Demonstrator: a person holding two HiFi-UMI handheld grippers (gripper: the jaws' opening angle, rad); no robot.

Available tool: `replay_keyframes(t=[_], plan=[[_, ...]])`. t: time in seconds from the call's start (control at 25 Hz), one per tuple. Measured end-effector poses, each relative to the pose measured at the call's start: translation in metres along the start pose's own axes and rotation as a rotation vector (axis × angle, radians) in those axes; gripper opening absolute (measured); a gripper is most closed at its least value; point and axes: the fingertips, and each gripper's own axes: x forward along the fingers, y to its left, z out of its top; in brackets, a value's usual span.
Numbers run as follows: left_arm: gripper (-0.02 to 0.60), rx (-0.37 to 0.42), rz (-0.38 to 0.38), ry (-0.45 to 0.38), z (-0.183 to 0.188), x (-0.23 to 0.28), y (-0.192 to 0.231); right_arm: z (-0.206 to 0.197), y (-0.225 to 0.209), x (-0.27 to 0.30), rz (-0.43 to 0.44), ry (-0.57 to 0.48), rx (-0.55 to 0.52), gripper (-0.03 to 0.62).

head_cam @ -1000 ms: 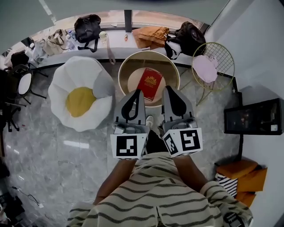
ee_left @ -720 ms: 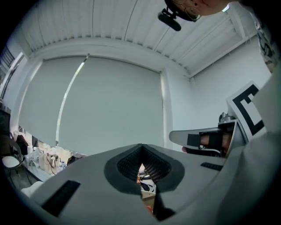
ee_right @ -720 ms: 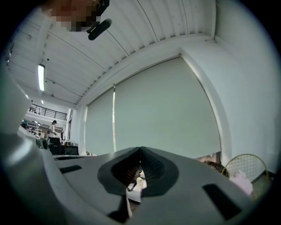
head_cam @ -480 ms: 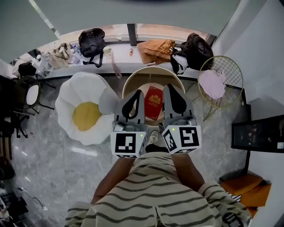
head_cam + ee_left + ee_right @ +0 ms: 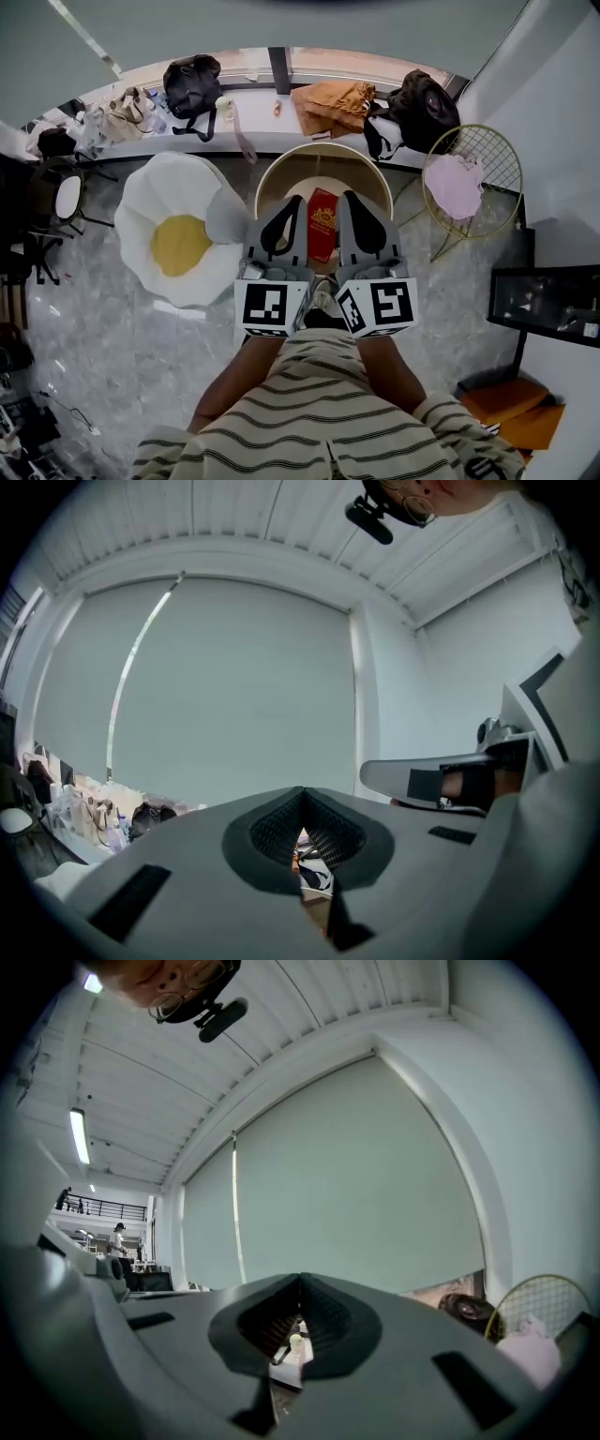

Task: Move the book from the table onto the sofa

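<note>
Grey jaws of the left gripper (image 5: 288, 202) are pressed together with nothing between them, and the right gripper (image 5: 350, 198) is likewise closed and empty. Both point level over the near side of the round table (image 5: 274, 173). Between them the red book (image 5: 323, 223) lies flat on the tabletop. Left of the table, just beside it, stands the white sofa (image 5: 173, 183) with its yellow centre.
</note>
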Motion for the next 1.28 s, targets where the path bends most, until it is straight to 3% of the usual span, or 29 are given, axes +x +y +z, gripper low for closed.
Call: replay_keyframes(t=[0.4,0.8,1.28], plan=[[0.005,-0.038,-0.078,0.088,-0.046,0.036,0.012,-0.053,-0.025,0.030,-0.088,0.134,0.031,0.014],[0.006,-0.076,-0.134,0.198,-0.108,0.072,0.039,-0.133,-0.049,0.057,-0.187,0.290,0.091,0.014],[0.006,-0.121,-0.190,0.339,-0.204,0.103,0.050,-0.224,-0.077,0.072,-0.283,0.395,0.122,0.014]])
